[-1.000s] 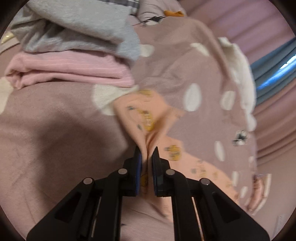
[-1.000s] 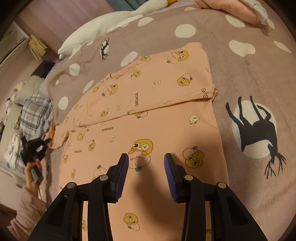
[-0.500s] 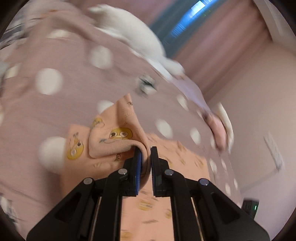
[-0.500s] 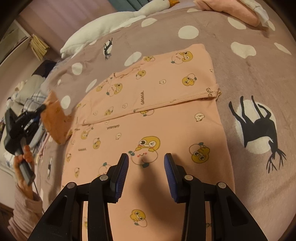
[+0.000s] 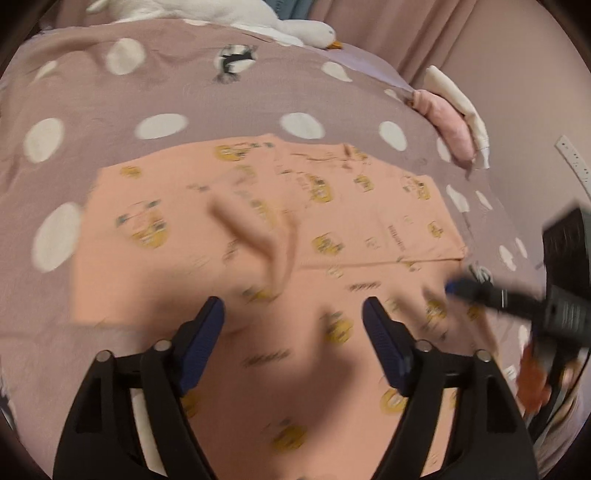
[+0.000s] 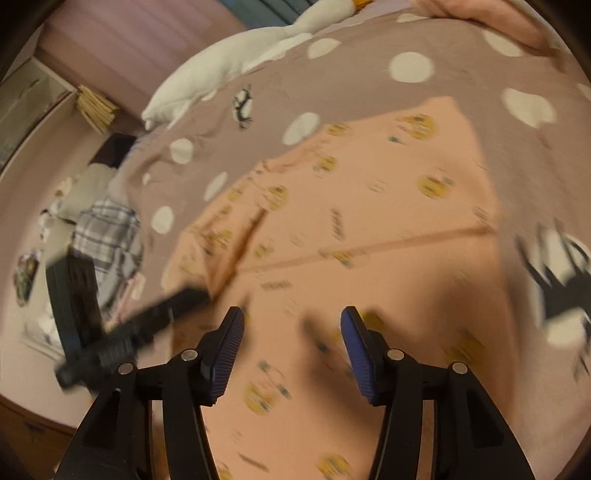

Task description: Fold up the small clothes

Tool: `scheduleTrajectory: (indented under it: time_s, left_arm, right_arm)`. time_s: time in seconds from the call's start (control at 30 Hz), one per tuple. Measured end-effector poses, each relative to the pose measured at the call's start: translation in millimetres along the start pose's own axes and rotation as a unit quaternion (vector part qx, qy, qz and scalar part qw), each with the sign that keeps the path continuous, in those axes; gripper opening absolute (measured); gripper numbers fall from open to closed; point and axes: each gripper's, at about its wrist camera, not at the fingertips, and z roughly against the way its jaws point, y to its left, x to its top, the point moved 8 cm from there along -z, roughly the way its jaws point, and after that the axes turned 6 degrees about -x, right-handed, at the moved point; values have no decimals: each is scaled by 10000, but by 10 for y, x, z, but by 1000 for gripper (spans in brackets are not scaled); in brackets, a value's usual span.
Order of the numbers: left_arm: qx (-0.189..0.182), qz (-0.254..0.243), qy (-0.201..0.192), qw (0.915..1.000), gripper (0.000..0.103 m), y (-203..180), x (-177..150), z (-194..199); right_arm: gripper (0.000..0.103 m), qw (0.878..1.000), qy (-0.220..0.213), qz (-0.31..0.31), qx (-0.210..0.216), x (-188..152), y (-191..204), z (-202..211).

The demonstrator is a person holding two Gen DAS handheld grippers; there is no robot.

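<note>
A small peach shirt with yellow cartoon prints (image 5: 354,229) lies flat on the dotted mauve blanket (image 5: 184,88). A raised fold of its cloth (image 5: 266,240) stands just beyond my left gripper (image 5: 293,317), which is open and empty above the shirt. My right gripper (image 6: 291,328) is open and empty over the shirt (image 6: 388,229). The right gripper shows blurred at the right edge of the left wrist view (image 5: 491,295). The left gripper shows blurred at the left of the right wrist view (image 6: 147,325).
A white goose plush (image 5: 295,29) lies at the far edge of the bed. Folded pink and cream clothes (image 5: 454,125) sit at the far right. A plaid garment pile (image 6: 107,236) lies at the left of the bed. Curtains hang behind.
My left gripper carried the sleeve over onto the shirt, then opened and let it go. My right gripper stayed open and moved closer to the shirt.
</note>
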Motion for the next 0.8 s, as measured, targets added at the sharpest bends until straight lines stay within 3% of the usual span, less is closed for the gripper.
scheduleTrajectory:
  time_s: [0.17, 0.3, 0.43, 0.5, 0.57, 0.67, 0.8]
  left_arm:
    - [144, 371, -239, 9989, 84, 294, -251, 397]
    - [309, 668, -439, 9963, 84, 527, -344, 635]
    - [381, 884, -581, 9937, 84, 682, -407, 821]
    - [401, 956, -616, 9927, 84, 736, -414, 872]
    - [451, 1027, -638, 9916, 84, 777, -411, 900]
    - [412, 1090, -690, 9908, 84, 796, -400, 926]
    - [342, 1084, -708, 9910, 84, 748, -389, 919]
  right_arm:
    - [54, 9986, 197, -181, 465, 289, 320, -478]
    - [54, 9987, 405, -226, 188, 402, 441, -897]
    - [53, 9973, 589, -376, 206, 438, 534, -1211]
    - [23, 9982, 510, -324, 10, 463, 560, -1249]
    - [9, 9988, 427, -177, -175, 482, 589, -1202]
    - [8, 9998, -10, 49, -186, 618, 637, -914]
    - [8, 9941, -1039, 192, -246, 837, 589, -145]
